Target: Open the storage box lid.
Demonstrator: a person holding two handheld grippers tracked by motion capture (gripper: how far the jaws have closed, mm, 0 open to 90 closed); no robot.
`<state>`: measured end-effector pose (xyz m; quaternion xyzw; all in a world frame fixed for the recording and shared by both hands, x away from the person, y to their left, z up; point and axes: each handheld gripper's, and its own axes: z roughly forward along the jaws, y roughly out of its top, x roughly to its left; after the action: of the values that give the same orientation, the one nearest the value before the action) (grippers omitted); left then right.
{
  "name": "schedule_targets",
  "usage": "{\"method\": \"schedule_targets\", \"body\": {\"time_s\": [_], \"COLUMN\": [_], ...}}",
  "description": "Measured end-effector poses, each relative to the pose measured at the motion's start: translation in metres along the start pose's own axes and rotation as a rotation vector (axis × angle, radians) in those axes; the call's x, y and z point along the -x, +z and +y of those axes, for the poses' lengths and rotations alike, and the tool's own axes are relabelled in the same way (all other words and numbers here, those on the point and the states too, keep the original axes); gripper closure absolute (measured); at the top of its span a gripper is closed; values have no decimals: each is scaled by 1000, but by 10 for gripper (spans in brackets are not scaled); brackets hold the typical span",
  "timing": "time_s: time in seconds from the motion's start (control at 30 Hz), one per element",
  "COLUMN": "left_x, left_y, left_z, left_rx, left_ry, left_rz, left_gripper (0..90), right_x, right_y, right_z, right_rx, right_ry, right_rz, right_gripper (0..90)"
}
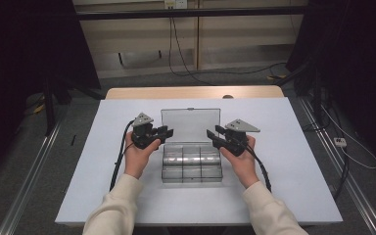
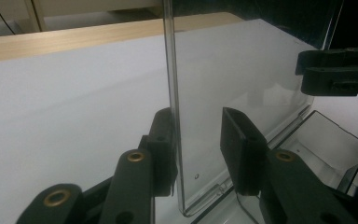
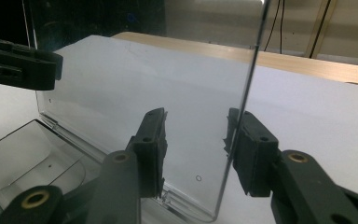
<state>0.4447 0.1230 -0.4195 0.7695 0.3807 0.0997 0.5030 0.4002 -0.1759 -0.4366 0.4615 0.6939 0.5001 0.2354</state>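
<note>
A clear plastic compartment box [image 1: 192, 166] lies at the middle of the white table top, its lid [image 1: 191, 125] standing upright at the back. My left gripper [image 1: 168, 132] straddles the lid's left edge [image 2: 169, 70], and its jaws stand open. One pad [image 2: 164, 140] lies right against the lid and the other is well apart. My right gripper [image 1: 212, 133] straddles the lid's right edge [image 3: 251, 70], also open, with that edge close to one pad [image 3: 249, 144]. Across the lid, each gripper view shows the other gripper: the right gripper [image 2: 335, 72] and the left gripper [image 3: 21, 63].
The white board [image 1: 284, 161] rests on a wooden table [image 1: 191, 92] and has free surface on both sides of the box. The box's compartments [image 3: 28, 154] look bare. Cables [image 1: 186, 68] and metal rails [image 1: 29, 171] lie on the floor around the table.
</note>
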Motion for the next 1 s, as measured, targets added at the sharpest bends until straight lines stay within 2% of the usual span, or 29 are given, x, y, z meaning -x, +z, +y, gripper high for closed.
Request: {"method": "schedule_targets", "body": {"time_s": [0.53,1.0], "left_x": [-2,-2], "left_y": [5,11], "left_z": [-1,-1], "left_rx": [2,-5], "left_ry": [-8,-16], "left_rz": [12,24], "left_gripper": [650,603], "right_x": [1,2], "right_y": [5,10], "right_z": [0,-1], "right_rx": [-5,-12], "right_ry": [13,19], "right_rz": [-2,-8], "right_gripper": [554,514]}}
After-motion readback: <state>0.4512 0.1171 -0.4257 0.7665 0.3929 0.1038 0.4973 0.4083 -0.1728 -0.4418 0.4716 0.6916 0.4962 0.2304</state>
